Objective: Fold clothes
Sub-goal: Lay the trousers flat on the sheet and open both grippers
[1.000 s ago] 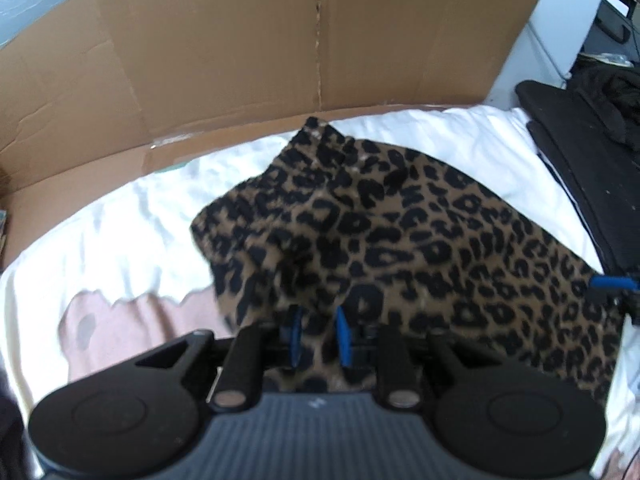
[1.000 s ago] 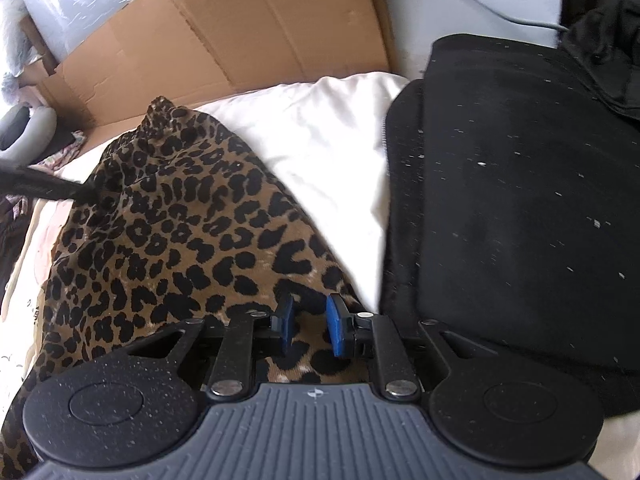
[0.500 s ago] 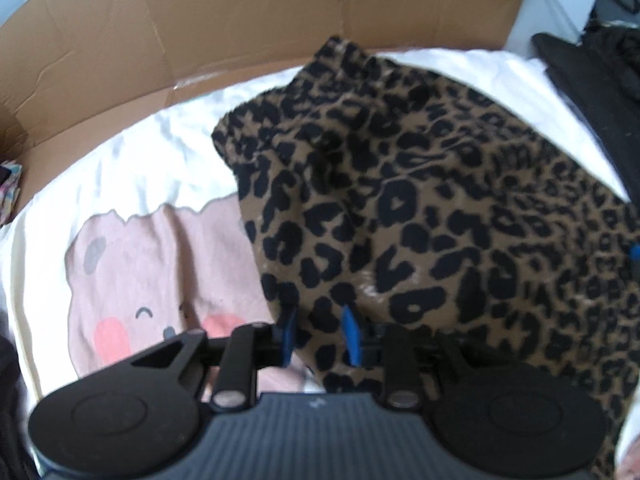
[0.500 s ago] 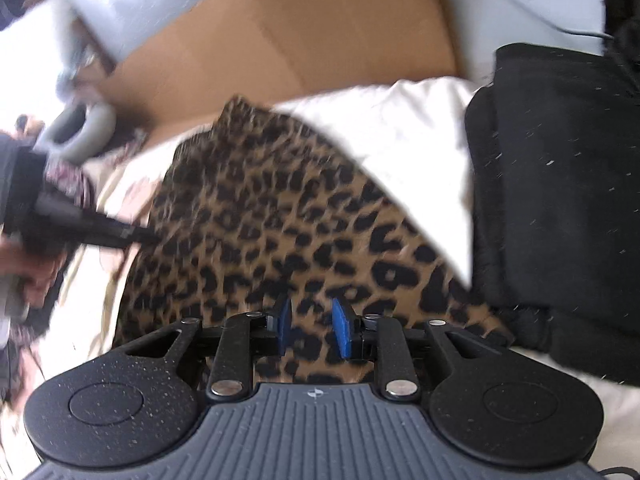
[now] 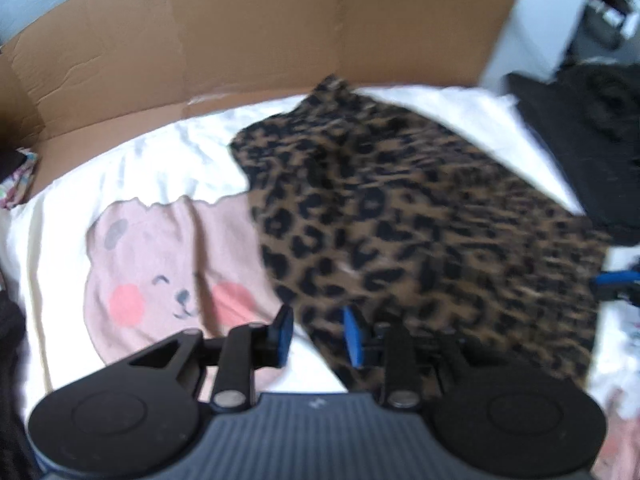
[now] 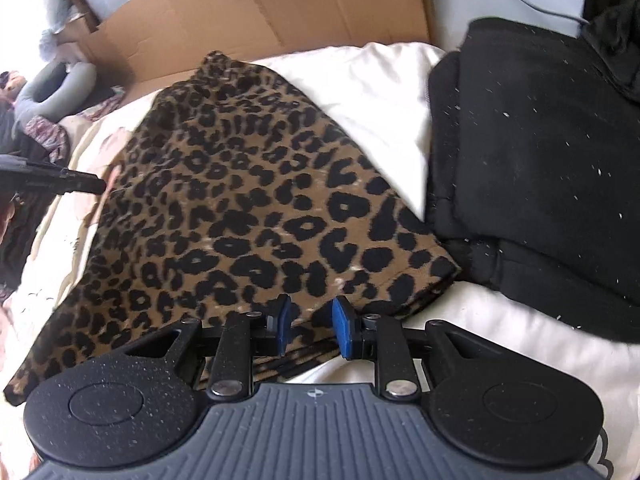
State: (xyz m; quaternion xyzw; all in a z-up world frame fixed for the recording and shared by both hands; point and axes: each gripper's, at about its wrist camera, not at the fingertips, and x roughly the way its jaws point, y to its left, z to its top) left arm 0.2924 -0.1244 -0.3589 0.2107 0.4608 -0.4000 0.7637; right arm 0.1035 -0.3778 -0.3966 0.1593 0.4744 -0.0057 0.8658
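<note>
Both claws have let go since a second ago — the left gripper [image 5: 316, 336] has just been opening, pads apart at the edge of the leopard-print garment [image 5: 420, 224]. Ahead of the right gripper [image 6: 310, 330], jaws parted and empty, the garment lies flat on the white bedding [image 6: 380, 92] — black clothing [image 6: 540, 140] to its right.

Fuzzy matt leopard-print cloth [image 6: 248, 216] beside creased brown cardboard [image 5: 248, 32].
</note>
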